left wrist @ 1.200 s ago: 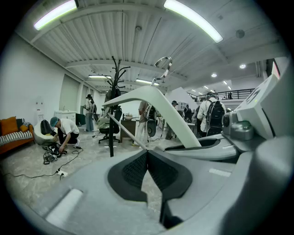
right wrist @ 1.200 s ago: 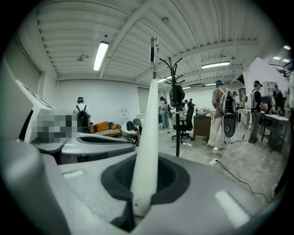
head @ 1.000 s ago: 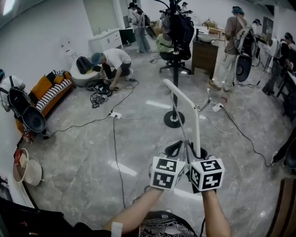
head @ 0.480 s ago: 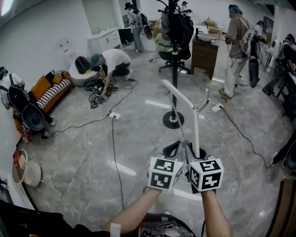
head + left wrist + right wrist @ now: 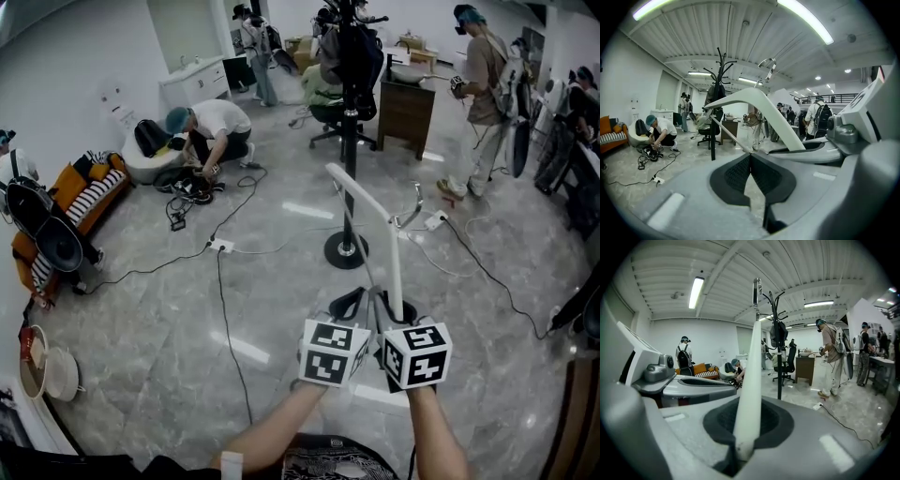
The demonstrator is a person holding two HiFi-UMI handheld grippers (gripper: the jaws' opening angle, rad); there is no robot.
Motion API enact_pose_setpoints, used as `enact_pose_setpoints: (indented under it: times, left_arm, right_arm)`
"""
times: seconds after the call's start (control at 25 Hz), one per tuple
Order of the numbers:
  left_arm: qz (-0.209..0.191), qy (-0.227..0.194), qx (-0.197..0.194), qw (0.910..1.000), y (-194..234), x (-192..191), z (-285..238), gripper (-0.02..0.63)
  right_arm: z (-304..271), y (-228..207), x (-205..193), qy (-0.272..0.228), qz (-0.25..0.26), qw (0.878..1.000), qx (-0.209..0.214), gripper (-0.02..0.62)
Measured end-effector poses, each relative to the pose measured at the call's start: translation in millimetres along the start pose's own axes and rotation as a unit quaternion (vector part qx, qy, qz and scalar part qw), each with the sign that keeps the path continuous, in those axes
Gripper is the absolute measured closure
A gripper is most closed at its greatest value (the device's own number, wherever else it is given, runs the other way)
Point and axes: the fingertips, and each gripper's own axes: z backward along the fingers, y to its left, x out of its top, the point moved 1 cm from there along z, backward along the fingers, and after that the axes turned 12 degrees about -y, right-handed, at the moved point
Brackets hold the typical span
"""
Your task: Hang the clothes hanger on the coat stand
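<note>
I hold a white clothes hanger (image 5: 395,258) upright in front of me with both grippers side by side low in the head view. My right gripper (image 5: 399,307) is shut on the end of one white arm (image 5: 751,380). My left gripper (image 5: 352,302) is shut on the lower end of the hanger's thin crossbar (image 5: 733,138). The metal hook (image 5: 416,201) points up and away. The black coat stand (image 5: 348,159) rises from its round base (image 5: 346,251) on the floor beyond the hanger, with dark garments (image 5: 354,47) hung at its top; it also shows as the coat stand (image 5: 778,366) and the coat stand (image 5: 713,136).
A person crouches at the far left (image 5: 211,127) over cables. Another person stands at the far right (image 5: 480,89). A power strip and cords (image 5: 221,246) lie on the grey floor. An office chair (image 5: 330,105) and a wooden desk (image 5: 406,111) stand behind the coat stand.
The grippers and hanger keep their pose. The view has shifted a little, so the coat stand's base sits slightly lower, and the people in the background have moved.
</note>
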Motion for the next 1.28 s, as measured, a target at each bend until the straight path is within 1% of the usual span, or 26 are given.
enact_pose_setpoints:
  times: [0.24, 0.44, 0.72, 1.04, 1.28]
  left_arm:
    - [0.007, -0.001, -0.019, 0.9998, 48, 13, -25, 0.6]
    - [0.014, -0.005, -0.033, 0.9993, 86, 25, -40, 0.6]
    - [0.019, -0.01, -0.05, 0.9985, 128, 37, -59, 0.6]
    - [0.02, -0.011, -0.059, 0.998, 150, 40, -75, 0.6]
    - [0.015, -0.004, -0.065, 0.9978, 146, 34, -99, 0.6]
  right_arm:
    - [-52, 6, 13, 0.007, 0.001, 1.0, -0.019, 0.56]
    - [-92, 18, 24, 0.01, 0.006, 1.0, -0.024, 0.56]
    - [-136, 23, 34, 0.014, 0.005, 0.999, -0.04, 0.56]
    - [-162, 22, 36, 0.016, 0.006, 0.999, -0.047, 0.56]
    - [-169, -1, 28, 0.017, -0.002, 0.998, -0.053, 0.56]
